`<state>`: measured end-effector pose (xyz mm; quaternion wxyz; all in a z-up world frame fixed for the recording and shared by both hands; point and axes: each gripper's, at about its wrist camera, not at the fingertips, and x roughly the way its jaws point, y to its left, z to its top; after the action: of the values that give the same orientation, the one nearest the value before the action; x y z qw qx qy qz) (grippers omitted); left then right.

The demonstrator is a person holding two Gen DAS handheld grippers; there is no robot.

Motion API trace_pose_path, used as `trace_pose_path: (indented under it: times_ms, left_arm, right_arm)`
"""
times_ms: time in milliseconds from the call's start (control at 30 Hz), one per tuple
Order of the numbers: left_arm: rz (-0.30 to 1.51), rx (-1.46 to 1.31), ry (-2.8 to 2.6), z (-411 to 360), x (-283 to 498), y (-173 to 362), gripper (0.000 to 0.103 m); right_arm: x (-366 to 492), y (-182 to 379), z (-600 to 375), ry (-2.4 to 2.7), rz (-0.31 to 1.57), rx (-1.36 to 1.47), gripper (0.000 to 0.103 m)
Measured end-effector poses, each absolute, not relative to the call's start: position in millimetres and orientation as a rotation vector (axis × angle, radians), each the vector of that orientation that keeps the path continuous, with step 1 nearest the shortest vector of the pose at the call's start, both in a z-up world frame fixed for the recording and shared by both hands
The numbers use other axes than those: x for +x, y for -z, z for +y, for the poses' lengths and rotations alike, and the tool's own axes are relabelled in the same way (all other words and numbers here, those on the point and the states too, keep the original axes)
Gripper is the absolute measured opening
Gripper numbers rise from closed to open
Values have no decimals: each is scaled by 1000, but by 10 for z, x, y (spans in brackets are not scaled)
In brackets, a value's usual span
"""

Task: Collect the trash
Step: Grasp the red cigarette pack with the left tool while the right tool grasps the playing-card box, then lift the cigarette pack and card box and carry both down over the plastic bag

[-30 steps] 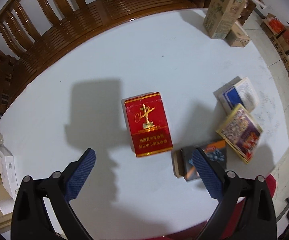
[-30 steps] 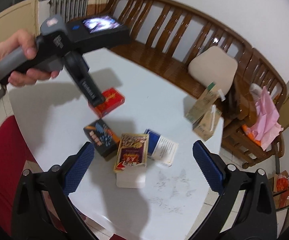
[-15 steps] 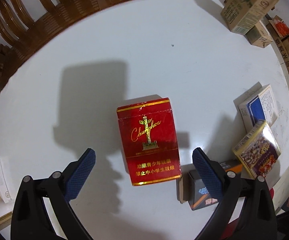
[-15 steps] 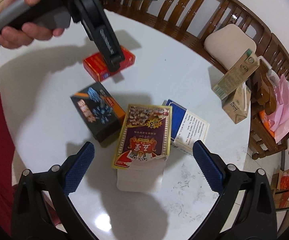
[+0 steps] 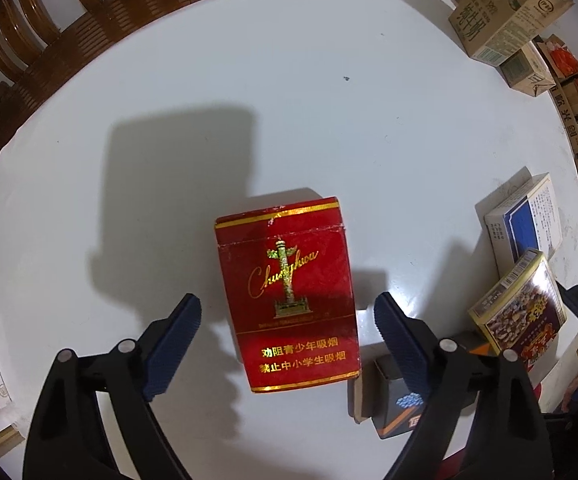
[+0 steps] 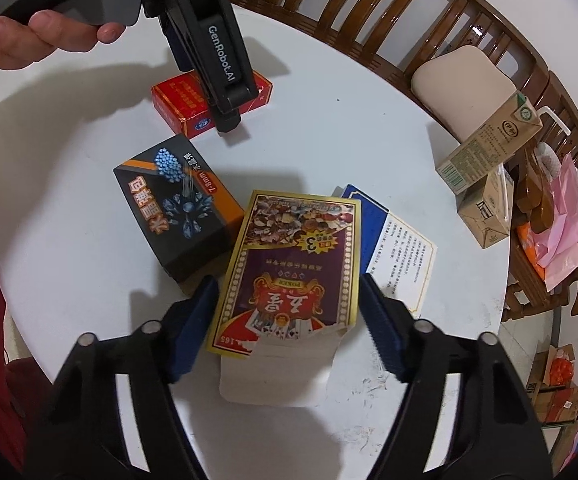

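While both tools hang low over the round white worktop [image 5: 329, 128], we see the left gripper [image 5: 287, 322] pointing straight down with the flat red cigarette pack with gold lettering [image 5: 289, 292] lying between its blue ribbed fingers [image 5: 173, 344]; its jaws have just been closing, yet a sliver of white shows on each side, so the pads are not on the pack. Over on the right gripper [image 6: 289, 316], the jaws have just been closing too, and they now frame the gold-edged purple playing-card box [image 6: 289, 272], whose torn flap lies toward us; we cannot tell whether the pads touch its edges. That card box leans across a blue-and-white carton [image 6: 397, 248] and sits just beside a black-and-orange box with blue crystals printed on it [image 6: 177, 208]. Two tan drink cartons [image 6: 485, 160] stand near the far rim, by the brown wooden bench [image 6: 369, 12].
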<state>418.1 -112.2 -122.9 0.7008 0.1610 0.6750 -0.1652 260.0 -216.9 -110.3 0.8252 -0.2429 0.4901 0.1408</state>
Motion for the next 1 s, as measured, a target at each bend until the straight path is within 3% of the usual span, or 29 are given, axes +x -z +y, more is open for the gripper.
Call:
trace_pose_path:
  times_ms: [367,533,1000]
  left_arm:
    - [1509,349,380,-1150,4349,1309,74]
    - [1495,351,386,-1180,4278,1234,57]
    - [1363,344,388,-1103,3949,930,57]
  right_arm:
    - [2593,1138,-2197,-288,1053,-492,63]
    - [2612,1120,-2232,-291,1063,-445,62]
    - [2473,823,-2256,-234,985,-415,62]
